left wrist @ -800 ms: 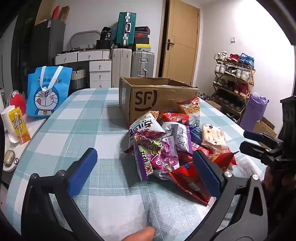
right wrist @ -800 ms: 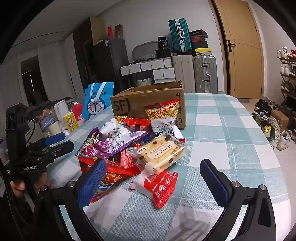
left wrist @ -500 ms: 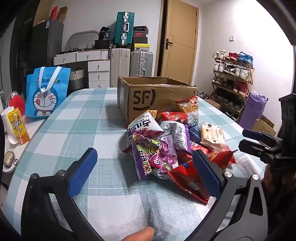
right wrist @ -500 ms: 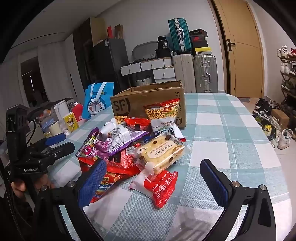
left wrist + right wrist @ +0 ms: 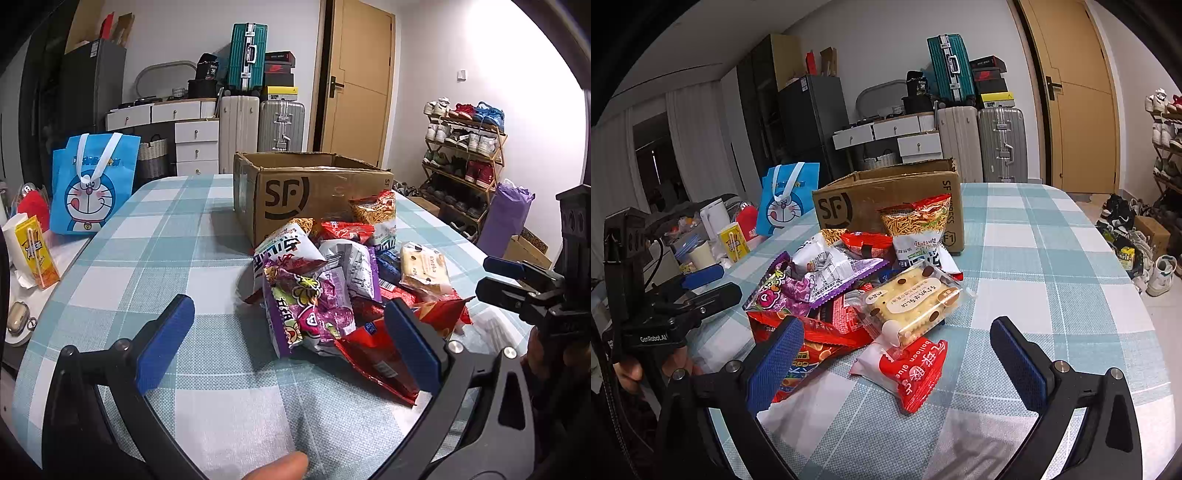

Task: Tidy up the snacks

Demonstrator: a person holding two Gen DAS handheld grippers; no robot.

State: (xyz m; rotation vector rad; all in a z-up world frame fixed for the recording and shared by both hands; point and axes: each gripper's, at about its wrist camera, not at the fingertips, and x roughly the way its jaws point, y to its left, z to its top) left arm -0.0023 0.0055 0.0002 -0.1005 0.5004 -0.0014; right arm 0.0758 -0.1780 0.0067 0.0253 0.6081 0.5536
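A heap of snack packets (image 5: 343, 284) (image 5: 857, 291) lies on the checked tablecloth in front of an open cardboard box (image 5: 310, 192) (image 5: 890, 199). On top are a purple packet (image 5: 306, 314), a pale biscuit pack (image 5: 912, 302) and a red "balloon glue" packet (image 5: 916, 369). My left gripper (image 5: 291, 336) hovers open at the heap's left side, its right pad (image 5: 413, 347) over a red packet. My right gripper (image 5: 897, 350) is open, near side of the heap, with the red "balloon glue" packet lying between its pads, untouched. Each gripper also shows at the edge of the other's view.
A blue cartoon bag (image 5: 92, 184), a yellow carton (image 5: 37, 254) and small items crowd a side surface at the left. Suitcases (image 5: 258, 125), drawers, a door and a shoe rack (image 5: 461, 162) stand behind. A fingertip (image 5: 280, 467) shows at the bottom edge.
The left wrist view has shifted slightly: box and heap now sit a little further left in frame. The right gripper has stayed still; both stay wide open.
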